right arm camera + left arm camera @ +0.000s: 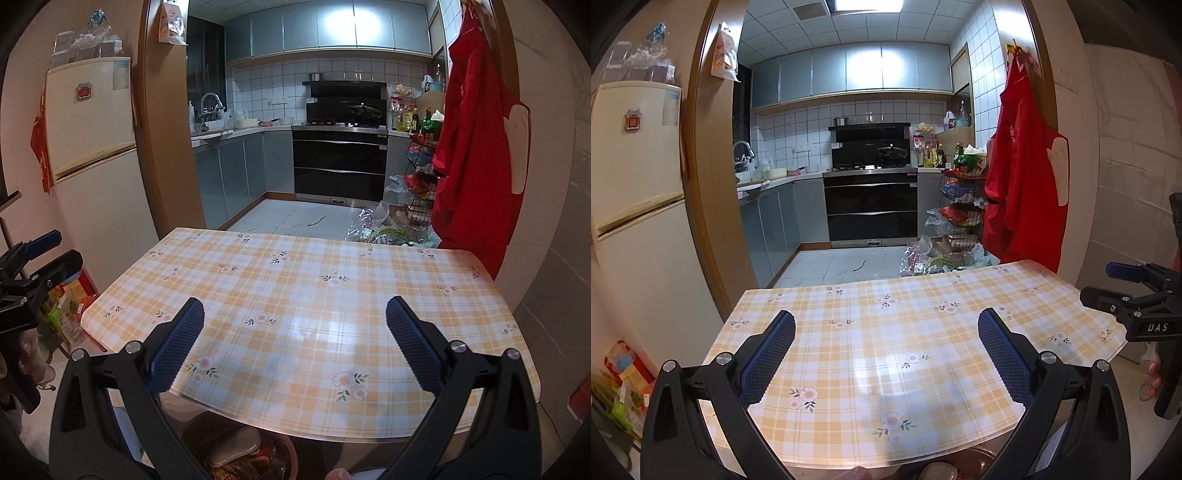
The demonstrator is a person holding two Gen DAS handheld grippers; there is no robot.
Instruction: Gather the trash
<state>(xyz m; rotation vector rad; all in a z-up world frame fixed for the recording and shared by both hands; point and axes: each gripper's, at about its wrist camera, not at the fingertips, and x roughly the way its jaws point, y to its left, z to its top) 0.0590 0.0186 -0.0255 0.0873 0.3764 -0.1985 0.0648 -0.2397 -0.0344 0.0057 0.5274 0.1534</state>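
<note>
My left gripper [886,325] is open and empty, held above the near part of a table with a yellow checked flowered cloth [886,332]. My right gripper [295,314] is open and empty above the same table [314,295]. No trash shows on the tabletop. A round bin [284,450] with trash inside sits below the table's near edge, under my right gripper; its rim shows in the left wrist view [975,452]. The right gripper shows at the right edge of the left wrist view [1123,284], the left gripper at the left edge of the right wrist view [44,254].
A cream fridge [635,166] stands left of the kitchen doorway. A red apron [1023,177] hangs on the right door frame. Plastic bags and vegetables [938,258] lie on the kitchen floor beyond the table, beside a wire rack [960,203]. Packets [70,314] lie on the floor at left.
</note>
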